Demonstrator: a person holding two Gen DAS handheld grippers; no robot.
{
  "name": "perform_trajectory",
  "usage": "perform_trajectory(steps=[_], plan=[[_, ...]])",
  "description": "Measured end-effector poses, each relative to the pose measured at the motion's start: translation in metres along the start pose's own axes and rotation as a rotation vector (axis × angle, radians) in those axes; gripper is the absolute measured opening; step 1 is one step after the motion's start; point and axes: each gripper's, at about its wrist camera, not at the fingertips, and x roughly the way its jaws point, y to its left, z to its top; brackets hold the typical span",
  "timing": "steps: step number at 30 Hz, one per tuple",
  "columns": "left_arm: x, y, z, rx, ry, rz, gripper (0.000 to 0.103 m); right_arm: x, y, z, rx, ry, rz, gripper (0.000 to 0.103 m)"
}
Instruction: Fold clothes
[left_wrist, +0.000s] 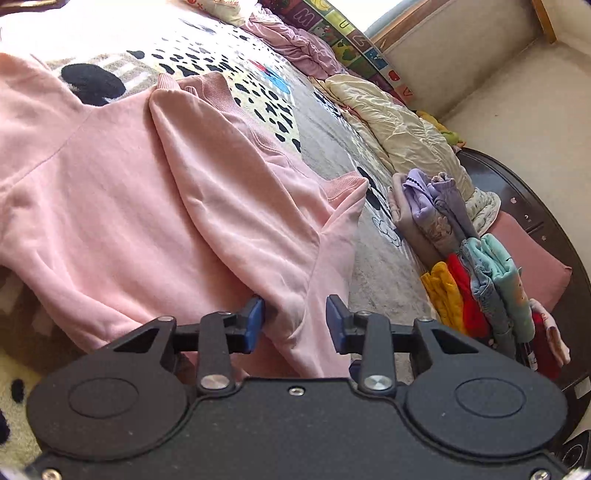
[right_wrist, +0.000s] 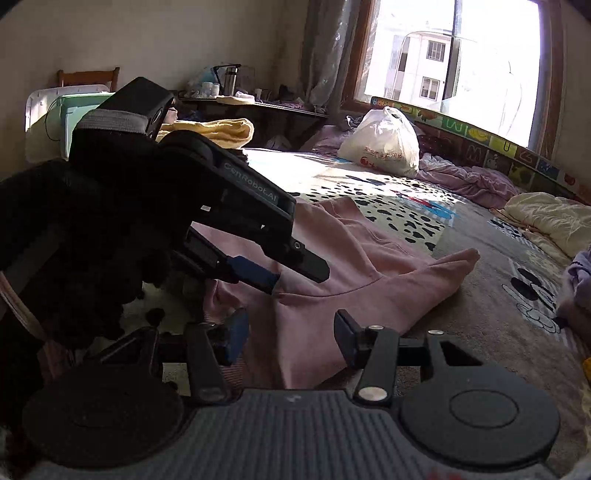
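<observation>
- Pink sweatshirt (left_wrist: 122, 192): we find it spread flat on the patterned bed cover (left_wrist: 325, 122), one sleeve (left_wrist: 207, 177) folded across the body, its ribbed cuff (left_wrist: 345, 186) lying toward the bed's edge.
- Left gripper (left_wrist: 295, 325): we note its blue pads standing apart, a fold of the pink fabric lying in the gap; the pads do not press on it, so we record it as open and holding nothing.
- Right gripper (right_wrist: 291, 336): we see its jaws parted wider, low over the near hem of the sweatshirt (right_wrist: 332, 273); fabric shows between the pads without being pinched.
- Left gripper seen from the right wrist view (right_wrist: 266, 275): angled downward just above the garment, carried by a dark-gloved hand (right_wrist: 110, 236).
- Folded clothes (left_wrist: 476, 266): a row of yellow, red, denim, teal and lilac pieces stacked on edge along the bed's side, well apart from the sweatshirt.
- Cream quilt (left_wrist: 402, 125): crumpled beyond that row.
- White plastic bag (right_wrist: 380, 144): standing on the far end of the bed, near the window (right_wrist: 454, 51).
</observation>
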Motion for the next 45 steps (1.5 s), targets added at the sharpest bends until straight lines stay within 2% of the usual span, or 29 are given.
perform_trajectory(steps=[1, 2, 4, 7, 11, 12, 16, 18, 19, 21, 22, 24, 25, 26, 28, 31, 32, 33, 34, 35, 36, 38, 39, 40, 42, 44, 45], plan=[[0.001, -0.004, -0.002, 0.051, -0.002, 0.027, 0.017, 0.004, 0.007, -0.001, -0.044, 0.006, -0.022, 0.049], [0.002, -0.007, -0.004, 0.075, 0.004, 0.03, 0.008, 0.007, 0.011, -0.002, -0.059, 0.012, -0.024, 0.033], [0.004, -0.012, -0.009, 0.118, 0.016, 0.029, 0.006, 0.007, 0.011, -0.005, -0.034, 0.03, -0.045, 0.014], [-0.001, -0.026, -0.016, 0.168, 0.03, 0.013, 0.006, -0.004, 0.003, -0.014, 0.039, 0.052, -0.089, 0.014], [0.004, -0.017, -0.022, 0.146, 0.046, 0.067, 0.006, -0.017, -0.006, -0.029, 0.131, 0.092, -0.107, 0.014], [0.004, -0.015, -0.021, 0.138, 0.048, 0.074, 0.006, -0.019, -0.003, -0.029, 0.122, 0.087, -0.112, 0.014], [0.001, -0.013, -0.02, 0.112, 0.049, 0.011, 0.006, -0.017, 0.007, -0.023, 0.063, 0.061, -0.134, 0.014], [0.002, -0.012, -0.02, 0.097, 0.034, 0.034, 0.021, -0.015, 0.014, -0.022, 0.016, 0.036, -0.125, 0.016], [0.003, -0.011, -0.02, 0.09, 0.027, 0.047, 0.028, -0.012, 0.018, -0.022, -0.016, 0.033, -0.132, 0.022], [0.006, -0.014, -0.02, 0.132, 0.016, 0.07, 0.025, -0.004, 0.022, -0.023, -0.043, 0.038, -0.131, 0.024], [0.008, -0.017, -0.021, 0.172, 0.028, 0.094, 0.016, -0.001, 0.021, -0.023, -0.033, 0.052, -0.126, 0.024], [0.009, -0.021, -0.025, 0.228, 0.046, 0.122, 0.014, 0.002, 0.019, -0.024, -0.016, 0.089, -0.102, 0.026], [0.008, -0.021, -0.026, 0.24, 0.051, 0.125, 0.014, 0.0, 0.019, -0.024, -0.028, 0.097, -0.08, 0.023], [0.007, -0.022, -0.027, 0.251, 0.047, 0.125, 0.014, -0.003, 0.021, -0.024, -0.056, 0.111, -0.047, 0.014], [0.002, -0.021, -0.025, 0.236, 0.025, 0.121, 0.014, -0.012, 0.027, -0.027, -0.104, 0.099, -0.043, 0.012], [-0.002, -0.014, -0.022, 0.146, 0.008, 0.077, 0.017, -0.022, 0.023, -0.026, -0.047, 0.066, -0.043, 0.012], [0.0, -0.013, -0.022, 0.119, 0.013, 0.066, 0.025, -0.024, 0.023, -0.025, -0.037, 0.053, -0.057, 0.014], [0.002, -0.011, -0.022, 0.093, 0.018, 0.056, 0.028, -0.024, 0.023, -0.024, -0.033, 0.037, -0.076, 0.016], [0.005, -0.01, -0.022, 0.067, 0.023, 0.046, 0.029, -0.024, 0.022, -0.024, -0.026, 0.024, -0.098, 0.023], [0.007, -0.008, -0.022, 0.041, 0.028, 0.035, 0.029, -0.023, 0.021, -0.023, -0.016, 0.012, -0.119, 0.034], [0.01, -0.008, -0.022, 0.026, 0.027, 0.028, 0.029, -0.02, 0.017, -0.024, 0.004, 0.004, -0.138, 0.038], [0.016, -0.007, -0.022, -0.002, 0.022, 0.014, 0.029, -0.013, 0.005, -0.025, 0.082, 0.021, -0.153, 0.042], [0.016, -0.01, -0.022, 0.018, 0.011, 0.025, 0.019, -0.009, -0.002, -0.026, 0.124, 0.035, -0.131, 0.042], [0.015, -0.013, -0.021, 0.041, 0.0, 0.038, 0.004, -0.007, -0.005, -0.028, 0.148, 0.045, -0.104, 0.042], [0.007, -0.008, -0.019, 0.027, -0.019, 0.03, 0.004, -0.006, -0.003, -0.031, 0.134, 0.06, -0.056, 0.029], [-0.002, -0.004, -0.016, 0.01, -0.037, 0.021, 0.004, -0.012, 0.01, -0.03, 0.042, 0.046, -0.06, 0.022], [0.002, 0.001, -0.018, 0.0, -0.018, 0.044, 0.004, -0.015, 0.018, -0.03, -0.01, 0.042, -0.067, 0.021]])
